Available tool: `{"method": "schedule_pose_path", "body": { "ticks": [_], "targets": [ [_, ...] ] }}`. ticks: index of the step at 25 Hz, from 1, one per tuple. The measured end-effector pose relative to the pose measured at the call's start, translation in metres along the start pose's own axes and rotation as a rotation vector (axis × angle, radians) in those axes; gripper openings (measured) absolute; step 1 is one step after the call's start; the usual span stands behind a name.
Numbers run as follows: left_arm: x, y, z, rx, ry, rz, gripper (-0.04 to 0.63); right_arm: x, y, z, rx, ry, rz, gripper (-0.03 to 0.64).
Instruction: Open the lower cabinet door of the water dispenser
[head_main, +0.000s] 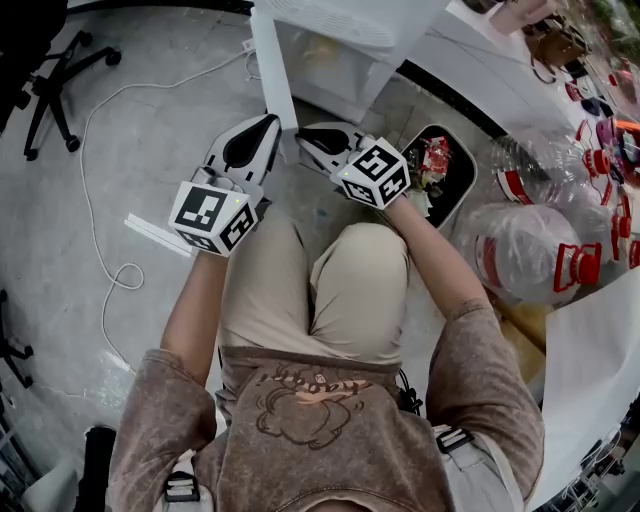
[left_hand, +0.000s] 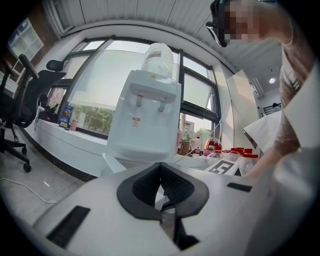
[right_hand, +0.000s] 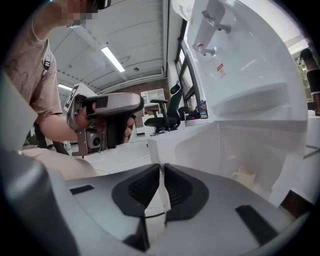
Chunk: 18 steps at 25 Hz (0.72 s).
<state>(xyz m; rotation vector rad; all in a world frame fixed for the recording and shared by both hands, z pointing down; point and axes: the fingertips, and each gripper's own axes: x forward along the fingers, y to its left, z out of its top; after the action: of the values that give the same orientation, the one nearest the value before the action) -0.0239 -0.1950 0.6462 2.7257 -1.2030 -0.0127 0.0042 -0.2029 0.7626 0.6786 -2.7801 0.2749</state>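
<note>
The white water dispenser (left_hand: 145, 115) with a bottle (left_hand: 159, 57) on top stands ahead of me. Its lower cabinet door (head_main: 272, 70) stands swung out from the cabinet (head_main: 330, 60). My right gripper (head_main: 303, 135) is shut on the door's thin free edge (right_hand: 165, 150), which runs between its black pads (right_hand: 142, 187). Inside the opened cabinet sits a pale cup (right_hand: 244, 176). My left gripper (head_main: 262, 135) hovers just left of the door, shut with nothing between its pads (left_hand: 145, 187). In the right gripper view a hand holds the left gripper (right_hand: 107, 122).
A waste bin (head_main: 468, 175) with wrappers stands right of the dispenser. Clear water jugs with red caps (head_main: 530, 240) lie further right. An office chair (head_main: 50, 70) and a white cable (head_main: 100, 200) are on the floor at left, and white strips (head_main: 155, 235) lie near my left hand.
</note>
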Motion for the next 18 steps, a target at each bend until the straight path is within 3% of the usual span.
{"method": "schedule_pose_path", "body": {
  "ticks": [18],
  "targets": [
    [-0.050,0.052,0.005,0.009,-0.006,0.158,0.017,0.073,0.045,0.018,-0.020,-0.013,0.182,0.031]
  ]
}}
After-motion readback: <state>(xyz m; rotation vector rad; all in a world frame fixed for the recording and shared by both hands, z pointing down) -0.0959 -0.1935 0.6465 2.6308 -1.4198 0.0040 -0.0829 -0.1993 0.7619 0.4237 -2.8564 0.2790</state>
